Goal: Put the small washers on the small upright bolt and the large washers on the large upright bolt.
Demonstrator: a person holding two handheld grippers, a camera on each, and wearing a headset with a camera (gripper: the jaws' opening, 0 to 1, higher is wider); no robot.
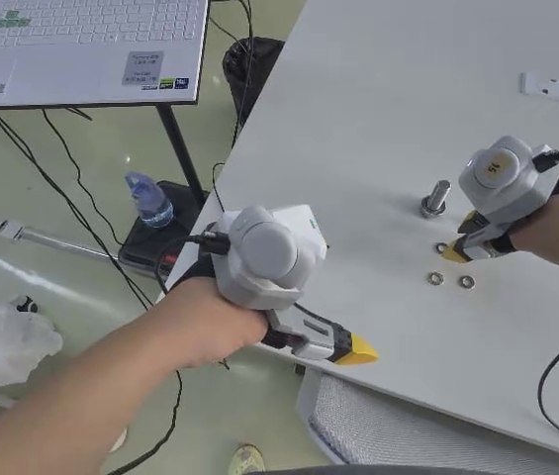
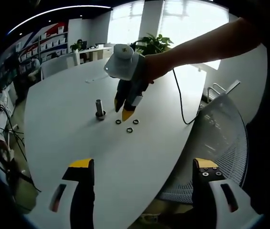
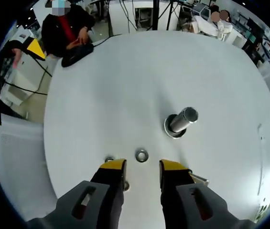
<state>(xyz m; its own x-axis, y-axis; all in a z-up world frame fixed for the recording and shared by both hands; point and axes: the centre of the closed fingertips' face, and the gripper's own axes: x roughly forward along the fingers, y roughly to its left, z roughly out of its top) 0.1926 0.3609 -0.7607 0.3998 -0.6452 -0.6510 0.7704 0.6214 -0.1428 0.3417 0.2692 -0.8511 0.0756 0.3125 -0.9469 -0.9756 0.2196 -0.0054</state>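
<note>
One upright steel bolt [image 1: 435, 198] [image 2: 99, 109] [image 3: 180, 121] stands on the white table [image 1: 378, 119], with a ring at its base. Three small washers lie flat near it [image 1: 441, 247] [image 1: 435, 279] [image 1: 466, 282]. My right gripper [image 1: 457, 252] [image 3: 143, 167] hovers low over them, open, with nothing between its jaws. One washer [image 3: 141, 155] lies just ahead of its tips, another [image 3: 109, 158] to the left, and a third [image 3: 126, 185] is partly hidden beside a jaw. My left gripper [image 1: 358, 348] [image 2: 143, 167] stands wide open and empty over the table's near edge, facing the bolt and the right gripper [image 2: 127, 107].
A power strip [image 1: 556, 89] lies at the table's far right. A mesh chair [image 1: 358, 421] sits under the near edge. Left of the table are a laptop [image 1: 81, 49] on a stand, a water bottle [image 1: 148, 200] and floor cables. A person [image 3: 70, 28] sits at the far side.
</note>
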